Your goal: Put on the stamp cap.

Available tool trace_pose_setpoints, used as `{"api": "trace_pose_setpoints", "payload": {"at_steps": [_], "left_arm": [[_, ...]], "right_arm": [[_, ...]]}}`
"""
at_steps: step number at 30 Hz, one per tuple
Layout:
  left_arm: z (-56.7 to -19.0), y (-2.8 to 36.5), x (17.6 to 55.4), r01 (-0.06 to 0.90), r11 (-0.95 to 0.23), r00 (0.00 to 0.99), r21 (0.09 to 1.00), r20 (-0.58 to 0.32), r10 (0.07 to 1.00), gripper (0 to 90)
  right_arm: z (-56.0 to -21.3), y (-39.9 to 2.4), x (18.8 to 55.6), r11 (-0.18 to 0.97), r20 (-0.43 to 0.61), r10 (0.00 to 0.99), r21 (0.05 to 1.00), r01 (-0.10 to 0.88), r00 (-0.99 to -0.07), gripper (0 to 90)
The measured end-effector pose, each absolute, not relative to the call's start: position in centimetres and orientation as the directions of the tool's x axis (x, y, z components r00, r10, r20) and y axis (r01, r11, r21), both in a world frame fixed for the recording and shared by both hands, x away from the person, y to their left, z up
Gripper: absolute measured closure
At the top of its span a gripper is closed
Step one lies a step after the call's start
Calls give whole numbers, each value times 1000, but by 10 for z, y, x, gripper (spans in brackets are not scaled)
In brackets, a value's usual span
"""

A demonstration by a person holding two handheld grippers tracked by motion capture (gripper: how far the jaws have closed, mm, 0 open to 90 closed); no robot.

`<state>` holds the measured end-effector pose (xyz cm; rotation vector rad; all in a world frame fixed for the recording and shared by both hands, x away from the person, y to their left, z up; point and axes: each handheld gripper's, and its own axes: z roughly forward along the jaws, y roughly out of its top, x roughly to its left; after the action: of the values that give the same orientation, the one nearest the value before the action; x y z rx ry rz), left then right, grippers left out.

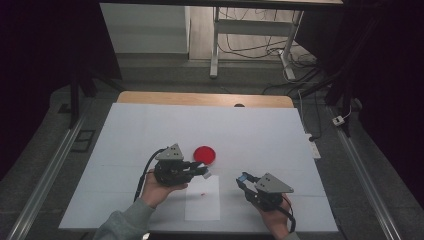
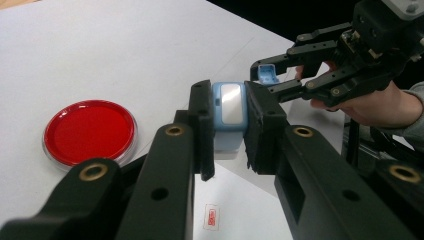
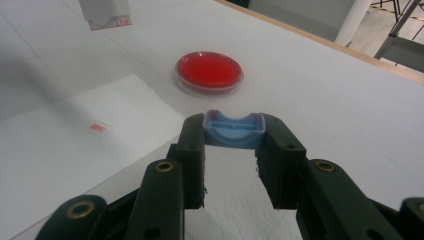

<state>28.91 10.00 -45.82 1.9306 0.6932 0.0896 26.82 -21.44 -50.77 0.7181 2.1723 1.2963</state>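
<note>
The small pale-blue plastic box (image 2: 229,120) sits clamped in my left gripper (image 1: 202,171), above the white table (image 1: 150,130). My right gripper (image 1: 243,178) pinches a blue plastic lid (image 3: 234,131), apart from the box. A round red-filled clear dish (image 1: 205,154) lies just beyond, a small red-printed slide (image 2: 211,216) on the white paper sheet (image 1: 202,205) below.

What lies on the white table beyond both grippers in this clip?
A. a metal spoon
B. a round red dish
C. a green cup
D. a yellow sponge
B: a round red dish with a clear rim lies flat on the table, apart from both grippers.
</note>
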Motion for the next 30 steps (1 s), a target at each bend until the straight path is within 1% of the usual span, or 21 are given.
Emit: {"api": "trace_pose_setpoints", "payload": {"at_steps": [15, 30], "left_arm": [[-457, 100, 289, 428, -286, 831, 857, -249, 497, 755], [-457, 98, 289, 427, -280, 831, 859, -251, 497, 754]], "right_arm": [[-514, -193, 269, 427, -154, 635, 886, 178, -757, 648], [-517, -177, 271, 431, -161, 630, 886, 169, -760, 647]]}}
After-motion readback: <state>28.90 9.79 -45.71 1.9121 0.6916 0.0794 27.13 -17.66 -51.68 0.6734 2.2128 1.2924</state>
